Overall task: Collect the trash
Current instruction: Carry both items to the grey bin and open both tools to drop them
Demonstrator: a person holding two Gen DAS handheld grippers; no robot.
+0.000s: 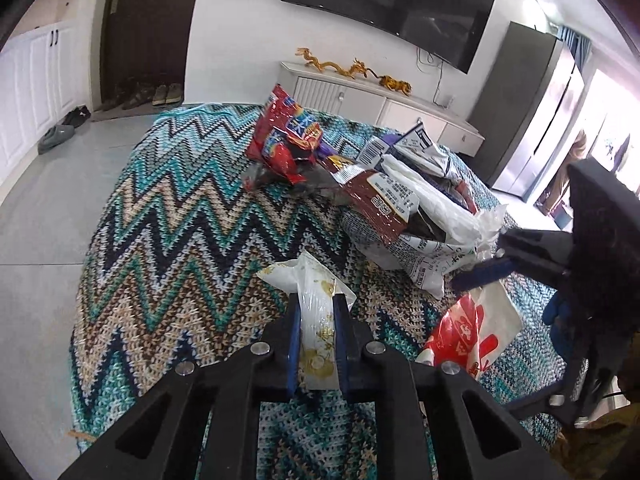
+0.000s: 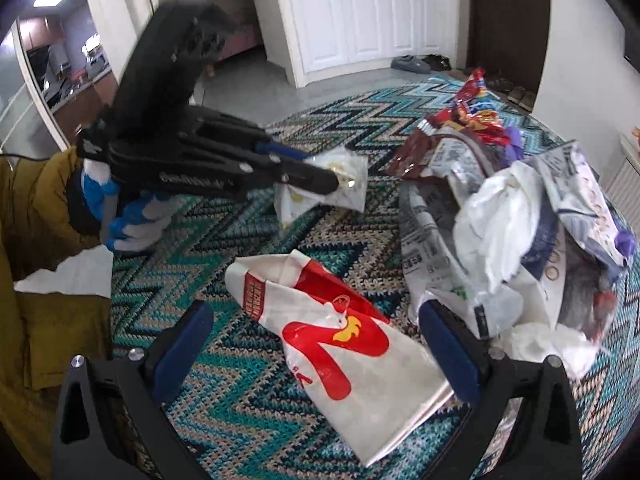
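Observation:
My left gripper [image 1: 318, 298] is shut on a white wrapper with gold print [image 1: 316, 320], held just over the zigzag knitted cloth [image 1: 160, 220]. The right wrist view shows that left gripper [image 2: 320, 172] from the side, with the wrapper [image 2: 352, 188] pinched at its tip. My right gripper [image 2: 316, 312] is open, its blue pads standing wide on either side of a white bag with red print [image 2: 344, 344] that lies flat on the cloth. In the left wrist view the right gripper [image 1: 492, 256] hovers above this bag [image 1: 472, 332]. A heap of crumpled bags and wrappers [image 2: 500, 216] lies to the right.
A red snack bag [image 1: 288, 136] tops the far end of the heap. The round table's edge [image 1: 92, 280] drops to a grey tiled floor [image 1: 48, 216] with shoes by a dark door. A gloved hand [image 2: 132, 224] and mustard sleeve [image 2: 36, 208] hold the left gripper.

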